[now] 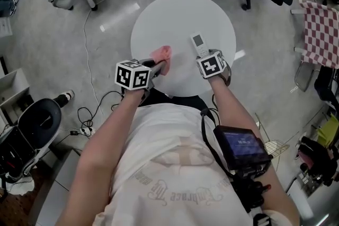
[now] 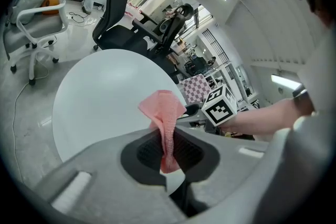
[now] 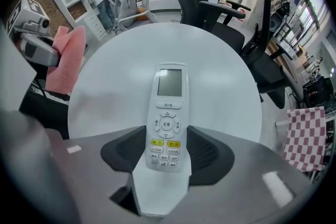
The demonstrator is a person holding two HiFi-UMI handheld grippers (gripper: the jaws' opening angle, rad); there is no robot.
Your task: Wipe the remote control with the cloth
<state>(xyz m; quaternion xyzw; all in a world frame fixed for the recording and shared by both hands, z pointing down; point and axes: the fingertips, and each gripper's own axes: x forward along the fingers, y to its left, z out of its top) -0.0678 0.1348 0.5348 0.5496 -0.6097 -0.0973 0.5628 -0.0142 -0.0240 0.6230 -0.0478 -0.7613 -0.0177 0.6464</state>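
Your left gripper point(image 2: 167, 153) is clamped tight on the pink cloth point(image 2: 164, 113). The cloth is pinched between the pads, and a bunched end sticks out past them. That gripper sits over the near edge of the round white surface point(image 1: 175, 16), on your left. I can't tell whether the cloth touches the top.

Your right gripper point(image 3: 169, 153) points down at the remote control point(image 3: 168, 107). Its jaws stand wide, with the pads up against both long sides of the button end, so it's got a grip on it. The remote lies flat, face up, screen end away from you, near the middle-right of the surface. Cloth and remote are near each other but not touching.
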